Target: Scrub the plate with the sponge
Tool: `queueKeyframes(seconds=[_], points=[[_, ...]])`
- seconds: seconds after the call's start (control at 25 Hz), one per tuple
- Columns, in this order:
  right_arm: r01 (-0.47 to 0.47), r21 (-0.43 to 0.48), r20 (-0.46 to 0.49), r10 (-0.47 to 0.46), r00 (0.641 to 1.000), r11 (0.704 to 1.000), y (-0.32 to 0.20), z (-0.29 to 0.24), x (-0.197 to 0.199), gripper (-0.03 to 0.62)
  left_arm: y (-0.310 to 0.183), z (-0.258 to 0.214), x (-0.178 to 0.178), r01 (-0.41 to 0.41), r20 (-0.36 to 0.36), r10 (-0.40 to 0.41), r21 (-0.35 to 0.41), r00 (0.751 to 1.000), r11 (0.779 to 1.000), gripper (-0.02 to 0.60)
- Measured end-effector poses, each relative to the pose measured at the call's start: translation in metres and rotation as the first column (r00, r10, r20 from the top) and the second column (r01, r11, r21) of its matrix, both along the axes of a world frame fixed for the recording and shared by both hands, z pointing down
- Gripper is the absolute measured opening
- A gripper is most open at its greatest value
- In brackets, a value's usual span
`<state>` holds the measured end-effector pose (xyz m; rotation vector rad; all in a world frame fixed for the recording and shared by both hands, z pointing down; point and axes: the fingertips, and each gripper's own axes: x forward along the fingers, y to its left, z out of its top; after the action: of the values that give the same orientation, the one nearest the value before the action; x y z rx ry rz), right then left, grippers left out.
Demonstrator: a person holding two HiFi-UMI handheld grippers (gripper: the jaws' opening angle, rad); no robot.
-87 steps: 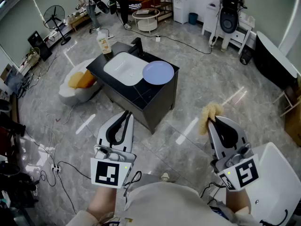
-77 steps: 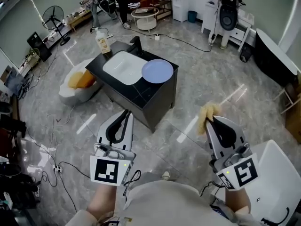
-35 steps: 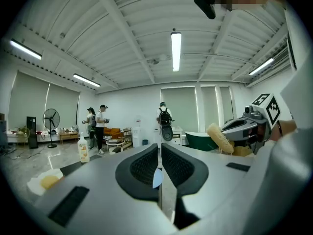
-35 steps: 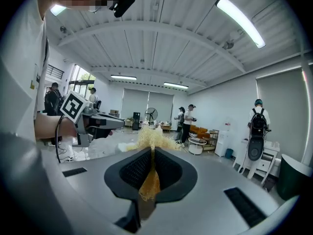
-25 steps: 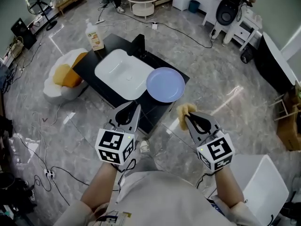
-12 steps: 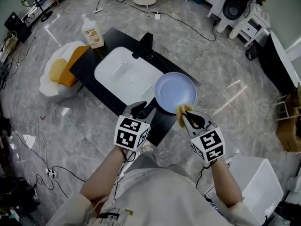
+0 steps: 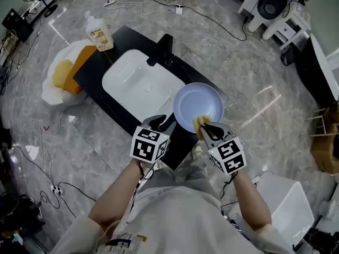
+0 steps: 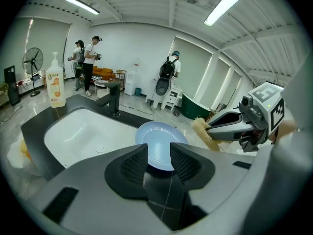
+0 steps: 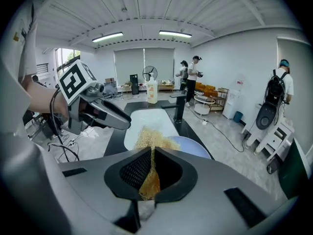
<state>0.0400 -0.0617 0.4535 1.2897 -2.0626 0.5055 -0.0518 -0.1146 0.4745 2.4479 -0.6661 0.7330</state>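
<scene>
From my feed, everything sits on a black rectangular surface [image 7: 132,41], a cabinet top standing on a grey, glossy stone-tile floor [image 7: 254,78]. Set into the surface is a white rectangular sink basin [image 7: 140,86], which takes up most of its middle. A black angular faucet [image 7: 161,49] rises from the strip behind the basin. At the far left corner I see a white pump bottle with an orange label [image 7: 98,33], upright. A pale blue round plate [image 7: 198,105] lies flat just beside the basin's right end; I can't tell whether the rims touch. On the floor, against the cabinet's left end, lies a white-and-yellow cushion [image 7: 61,81], with loose cables [image 7: 32,157] trailing nearby.
</scene>
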Motion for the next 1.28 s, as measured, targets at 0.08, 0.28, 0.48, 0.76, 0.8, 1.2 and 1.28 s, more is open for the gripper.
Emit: queueKeyframes(seconds=[0.08,0.28,0.48,0.76,0.8,1.2,1.28], points=[[0.033,-0.018,0.003,-0.033,0.999,0.999,-0.006,0.008,0.003,0.044,-0.003,0.008,0.002,0.021,0.018,-0.021,-0.019,1.0,1.0,0.15],[0.173,-0.045,-0.003,-0.173,0.985,0.984,-0.028,0.025,0.01,0.044,-0.012,0.026,0.008,0.106,0.061,-0.102,-0.07,0.993,0.992,0.151],[0.303,-0.077,0.021,-0.302,0.953,0.95,-0.055,0.041,0.017,0.044,-0.019,0.044,0.017,0.2,0.111,-0.187,-0.12,0.976,0.972,0.16],[0.396,-0.133,0.094,-0.386,0.918,0.909,-0.073,0.067,0.022,0.044,-0.028,0.068,0.026,0.348,0.138,-0.326,-0.198,0.935,0.916,0.16],[0.397,-0.146,0.117,-0.383,0.916,0.906,-0.075,0.072,0.023,0.044,-0.028,0.073,0.027,0.364,0.139,-0.34,-0.214,0.93,0.907,0.16],[0.473,-0.204,0.079,-0.467,0.881,0.857,-0.069,0.104,0.027,0.044,-0.022,0.123,0.043,0.449,0.175,-0.413,-0.327,0.894,0.832,0.163],[0.473,-0.218,0.084,-0.466,0.881,0.854,-0.065,0.109,0.027,0.045,-0.021,0.129,0.042,0.465,0.192,-0.424,-0.335,0.885,0.819,0.163]])
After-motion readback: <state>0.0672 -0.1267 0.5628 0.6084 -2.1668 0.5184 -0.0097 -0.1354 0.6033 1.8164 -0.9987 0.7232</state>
